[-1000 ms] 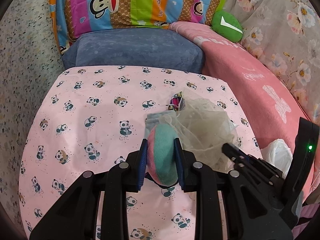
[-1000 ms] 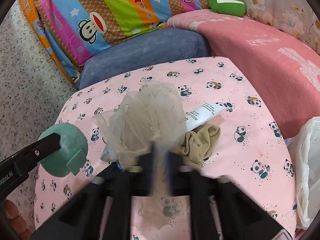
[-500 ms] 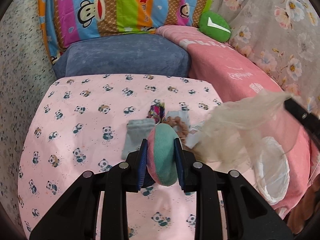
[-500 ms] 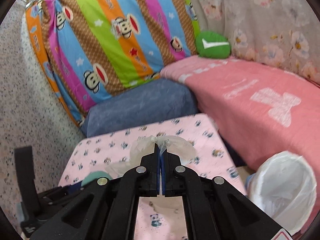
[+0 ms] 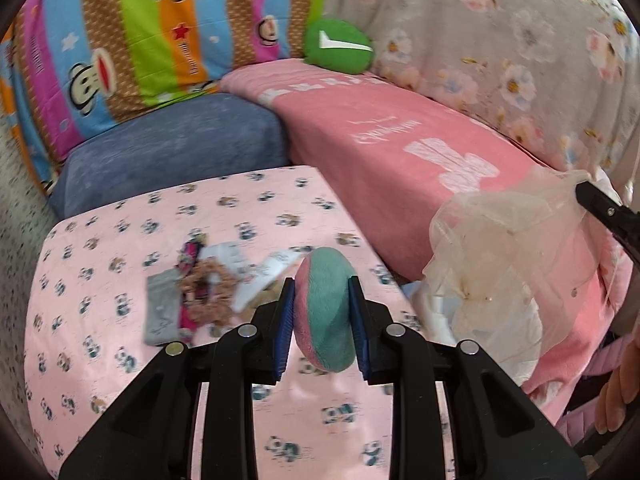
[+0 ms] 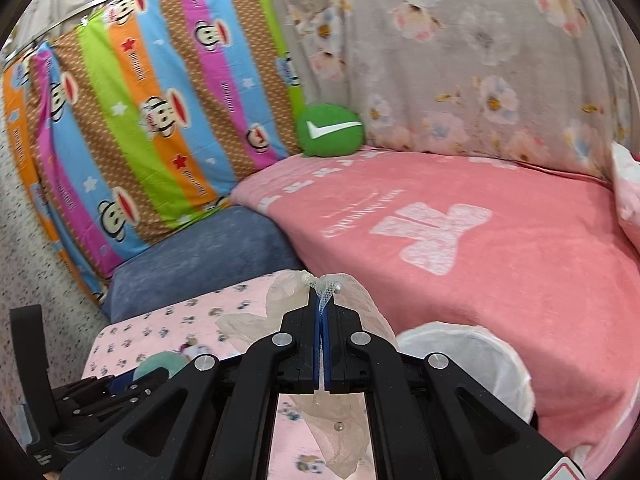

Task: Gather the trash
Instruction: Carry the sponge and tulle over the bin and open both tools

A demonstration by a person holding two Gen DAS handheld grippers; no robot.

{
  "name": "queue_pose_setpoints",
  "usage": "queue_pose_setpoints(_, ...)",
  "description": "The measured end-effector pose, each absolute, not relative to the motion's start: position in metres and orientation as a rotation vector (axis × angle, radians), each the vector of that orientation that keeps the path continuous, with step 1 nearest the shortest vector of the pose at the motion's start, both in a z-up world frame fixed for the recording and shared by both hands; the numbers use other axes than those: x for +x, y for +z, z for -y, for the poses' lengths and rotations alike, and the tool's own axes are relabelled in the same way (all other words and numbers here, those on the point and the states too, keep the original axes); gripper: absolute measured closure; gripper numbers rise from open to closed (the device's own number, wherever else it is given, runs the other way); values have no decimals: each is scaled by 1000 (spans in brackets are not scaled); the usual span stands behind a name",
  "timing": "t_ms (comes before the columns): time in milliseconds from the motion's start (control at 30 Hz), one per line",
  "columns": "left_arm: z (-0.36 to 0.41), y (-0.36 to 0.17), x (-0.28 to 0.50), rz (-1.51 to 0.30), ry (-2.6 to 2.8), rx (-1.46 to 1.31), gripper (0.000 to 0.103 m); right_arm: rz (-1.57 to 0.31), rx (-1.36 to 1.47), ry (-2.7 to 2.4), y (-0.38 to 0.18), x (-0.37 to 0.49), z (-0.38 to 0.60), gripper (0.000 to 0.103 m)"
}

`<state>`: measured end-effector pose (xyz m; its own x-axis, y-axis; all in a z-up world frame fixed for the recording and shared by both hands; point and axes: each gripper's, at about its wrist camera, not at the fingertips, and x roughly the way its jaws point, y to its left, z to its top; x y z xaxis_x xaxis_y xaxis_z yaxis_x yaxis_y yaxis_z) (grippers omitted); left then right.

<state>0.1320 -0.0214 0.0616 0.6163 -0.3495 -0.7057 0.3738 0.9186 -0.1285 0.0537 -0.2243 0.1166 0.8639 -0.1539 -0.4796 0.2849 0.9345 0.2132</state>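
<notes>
My left gripper (image 5: 322, 312) is shut on a pink and green plush ball (image 5: 326, 312), held above the panda-print table (image 5: 120, 360). My right gripper (image 6: 322, 312) is shut on a beige mesh net (image 6: 324, 292) that hangs down under it. In the left wrist view the net (image 5: 492, 264) dangles at the right, above a white-lined trash bin (image 5: 508, 336). The bin (image 6: 464, 356) stands just right of my right gripper. Small scraps lie on the table: a grey pouch (image 5: 162, 312), a brown scrunchie (image 5: 210, 292), a white paper label (image 5: 264, 276).
A pink blanket-covered bed (image 6: 460, 220) runs along the right. A blue cushion (image 6: 208, 252) lies behind the table, with a striped monkey-print sheet (image 6: 152, 112) behind it. A green round pillow (image 6: 330, 130) sits in the corner. A hand (image 5: 618, 396) shows at the right edge.
My right gripper has lifted the mesh net off the table and carried it right, over the white bin. My left gripper has swung right with the plush ball still in it.
</notes>
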Motion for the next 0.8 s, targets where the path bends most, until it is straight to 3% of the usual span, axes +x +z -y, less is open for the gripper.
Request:
queue_pose_setpoints(667,175,32,102,-868,-653,205,78,-580,397,-448,44,8,324,102)
queue_pose_setpoints(800,194,28,99,-880,-681,214,75,-590,412,-461,39,4,330,95)
